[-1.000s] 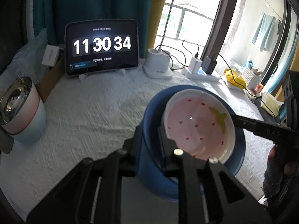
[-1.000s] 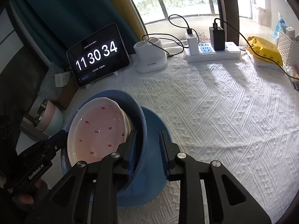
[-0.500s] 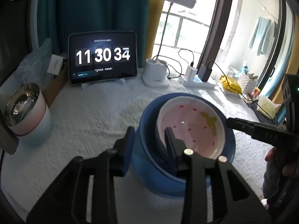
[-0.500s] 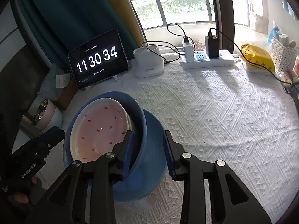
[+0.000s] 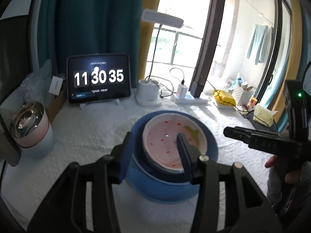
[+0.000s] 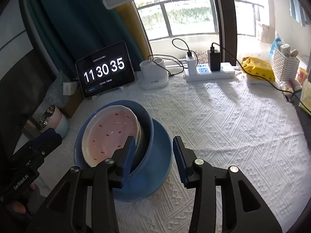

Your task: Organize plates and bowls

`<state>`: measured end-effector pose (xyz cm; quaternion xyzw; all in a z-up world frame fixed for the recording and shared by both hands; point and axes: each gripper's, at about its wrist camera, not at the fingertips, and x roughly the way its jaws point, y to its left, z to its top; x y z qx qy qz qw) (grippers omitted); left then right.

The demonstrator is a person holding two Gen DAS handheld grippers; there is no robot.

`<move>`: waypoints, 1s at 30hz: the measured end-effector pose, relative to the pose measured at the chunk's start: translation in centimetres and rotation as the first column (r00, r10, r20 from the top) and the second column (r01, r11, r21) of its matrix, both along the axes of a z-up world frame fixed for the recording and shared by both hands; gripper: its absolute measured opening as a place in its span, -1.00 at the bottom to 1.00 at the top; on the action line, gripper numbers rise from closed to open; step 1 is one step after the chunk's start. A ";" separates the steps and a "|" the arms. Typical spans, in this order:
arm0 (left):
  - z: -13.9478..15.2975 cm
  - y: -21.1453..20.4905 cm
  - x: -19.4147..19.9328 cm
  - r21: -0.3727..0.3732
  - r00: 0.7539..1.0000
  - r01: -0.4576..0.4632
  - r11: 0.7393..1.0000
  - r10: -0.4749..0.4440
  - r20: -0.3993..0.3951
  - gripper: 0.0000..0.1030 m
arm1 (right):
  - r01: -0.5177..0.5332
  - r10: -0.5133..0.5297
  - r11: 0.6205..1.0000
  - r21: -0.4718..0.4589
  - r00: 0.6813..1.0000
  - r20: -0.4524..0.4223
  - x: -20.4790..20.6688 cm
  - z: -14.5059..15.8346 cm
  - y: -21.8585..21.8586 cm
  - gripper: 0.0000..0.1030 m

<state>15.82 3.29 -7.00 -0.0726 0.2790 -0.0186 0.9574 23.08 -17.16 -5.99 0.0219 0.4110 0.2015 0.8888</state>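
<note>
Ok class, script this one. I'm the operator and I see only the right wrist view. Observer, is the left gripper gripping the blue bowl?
Observer: No. The left gripper is open, its jaws have just been opening. One finger is outside the wall of the blue bowl, the other is over the pink bowl, and neither pad seems to press.
Operator: Does the pink bowl show anything besides the red specks?
Observer: Yes, a yellow mark on its inside, towards the right gripper, whose jaws have also just been opening.
Operator: Is there any sign that my gripper is powered?
Observer: A green light glows on its body.
</note>
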 end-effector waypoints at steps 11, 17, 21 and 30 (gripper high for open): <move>2.4 -2.2 -3.8 0.075 0.989 0.015 0.997 -0.026 0.148 -0.07 | 0.026 -0.019 0.998 -0.052 0.992 0.128 -3.6 2.6 -1.0 -0.09; 3.7 -2.7 -5.5 0.086 0.976 0.012 0.996 -0.030 0.214 0.05 | 0.047 -0.031 0.996 -0.078 0.980 0.196 -5.6 3.9 -1.5 -0.01; 4.6 -3.0 -6.3 0.086 0.968 0.009 0.996 -0.030 0.247 0.57 | 0.070 -0.043 0.992 -0.101 0.967 0.251 -7.0 4.8 -1.8 0.00; 6.0 -3.9 -8.5 0.115 0.951 0.031 0.993 -0.064 0.301 0.74 | 0.125 -0.079 0.986 -0.111 0.935 0.345 -10.1 6.5 -3.0 0.01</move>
